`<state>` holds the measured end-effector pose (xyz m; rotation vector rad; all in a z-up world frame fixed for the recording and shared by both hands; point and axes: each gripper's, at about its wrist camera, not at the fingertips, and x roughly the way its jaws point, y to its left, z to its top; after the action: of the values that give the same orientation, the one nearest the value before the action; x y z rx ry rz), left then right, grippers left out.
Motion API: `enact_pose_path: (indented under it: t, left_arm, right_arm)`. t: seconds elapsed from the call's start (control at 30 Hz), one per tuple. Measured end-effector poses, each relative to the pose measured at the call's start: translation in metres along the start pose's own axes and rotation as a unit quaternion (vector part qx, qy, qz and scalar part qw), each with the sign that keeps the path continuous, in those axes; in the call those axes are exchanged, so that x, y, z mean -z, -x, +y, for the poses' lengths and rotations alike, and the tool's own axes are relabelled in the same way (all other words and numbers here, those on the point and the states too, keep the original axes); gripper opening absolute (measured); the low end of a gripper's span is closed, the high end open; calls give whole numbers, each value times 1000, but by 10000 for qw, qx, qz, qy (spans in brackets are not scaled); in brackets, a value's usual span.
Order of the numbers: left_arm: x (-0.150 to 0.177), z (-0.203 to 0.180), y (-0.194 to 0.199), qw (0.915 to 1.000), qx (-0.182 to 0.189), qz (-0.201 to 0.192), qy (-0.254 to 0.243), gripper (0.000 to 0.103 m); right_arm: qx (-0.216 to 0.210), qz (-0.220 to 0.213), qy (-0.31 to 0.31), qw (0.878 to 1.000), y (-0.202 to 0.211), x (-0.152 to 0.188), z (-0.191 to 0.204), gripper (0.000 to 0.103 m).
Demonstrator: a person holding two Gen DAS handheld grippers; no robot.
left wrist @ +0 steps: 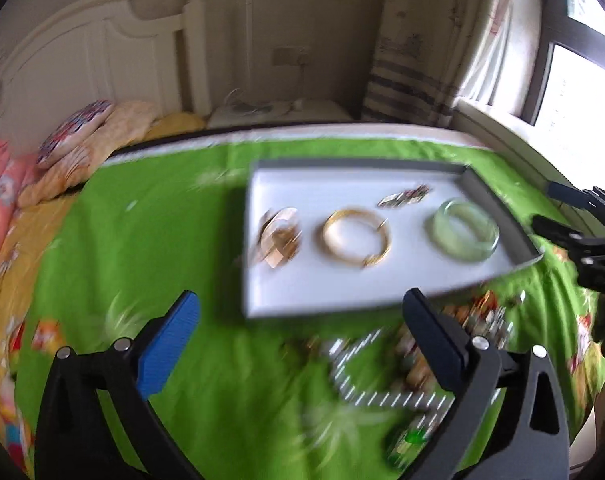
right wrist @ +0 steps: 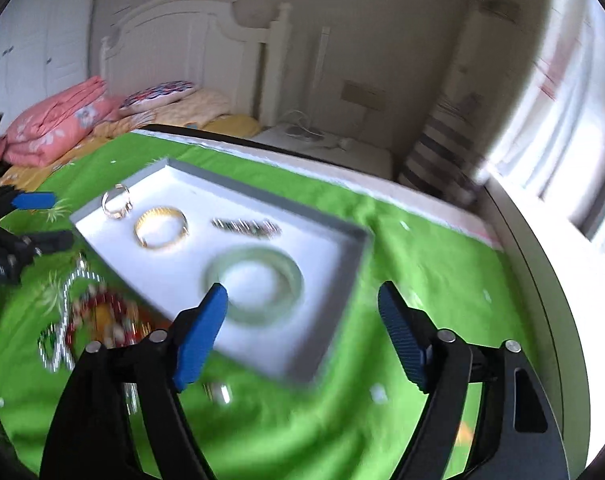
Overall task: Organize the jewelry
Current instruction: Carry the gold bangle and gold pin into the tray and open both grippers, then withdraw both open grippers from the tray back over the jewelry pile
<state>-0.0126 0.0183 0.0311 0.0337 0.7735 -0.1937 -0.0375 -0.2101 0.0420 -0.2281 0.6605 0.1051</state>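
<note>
A white tray (left wrist: 342, 288) with a grey rim lies on the green cloth. In it lie a rose-gold ring piece (left wrist: 280, 238), a gold bangle (left wrist: 356, 238), a small dark brooch (left wrist: 402, 196) and a pale green bangle (left wrist: 466, 228). My left gripper (left wrist: 302, 300) stands open at the tray's near edge with nothing between its pads. My right gripper (right wrist: 302, 292) is open over the tray's (right wrist: 150, 264) near right corner. The green bangle (right wrist: 254, 284) lies flat just beyond its left fingertip. The gold bangle (right wrist: 161, 227) lies further back.
Loose jewelry lies on the cloth in front of the tray: a silver chain (left wrist: 366, 380), coloured beads (left wrist: 482, 320) and a small silver ring (right wrist: 218, 394). Pillows (right wrist: 162, 94) and a pink quilt (right wrist: 50, 128) sit near the headboard. A window is on the right.
</note>
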Motion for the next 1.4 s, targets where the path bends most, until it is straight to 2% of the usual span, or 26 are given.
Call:
enact_pose_path:
  t: [0.17,0.3,0.37,0.47,0.63,0.73,0.87,0.97,1.13,1.4]
  left_arm:
    - [33,28,11,9991,-216,196,322,101]
    - [48,41,18,9984,-117,153,538,101]
    - [49,43,21,9983,36,47,583,101]
    - [49,48,15,9966,182,199,772,101]
    - [50,49,19,9960,323,50,834,101]
    - [49,52,16,9950,402,102,914,101]
    - [49,55,16,9938,458,100,1010,101]
    - [49,53,16,9941,464,76,973,101]
    - [50,52,16,9940,499,75,966,101]
    - [50,53,19,9937,575,-8,967,101]
  right_arm:
    - [38,76,-710,9974,26,41,-21,80]
    - [-21,93,-1063,9943,43,59,-23,81]
    - [32,157,-1059,9942,46,61,-20,82]
    - [18,169,-903,9958,48,60,-5,82]
    - [-290,189,-464,9983,44,56,29,82]
    - [-500,216,-142,9984,41,52,56,82]
    - [-758,289,141,9966,37,48,83,78]
    - [-881,440,122,9951,30,47,90,73]
    - [-783,781,-153,9937,14,51,87,55]
    - [-919,1199,-628,9865,-2,50,81,54]
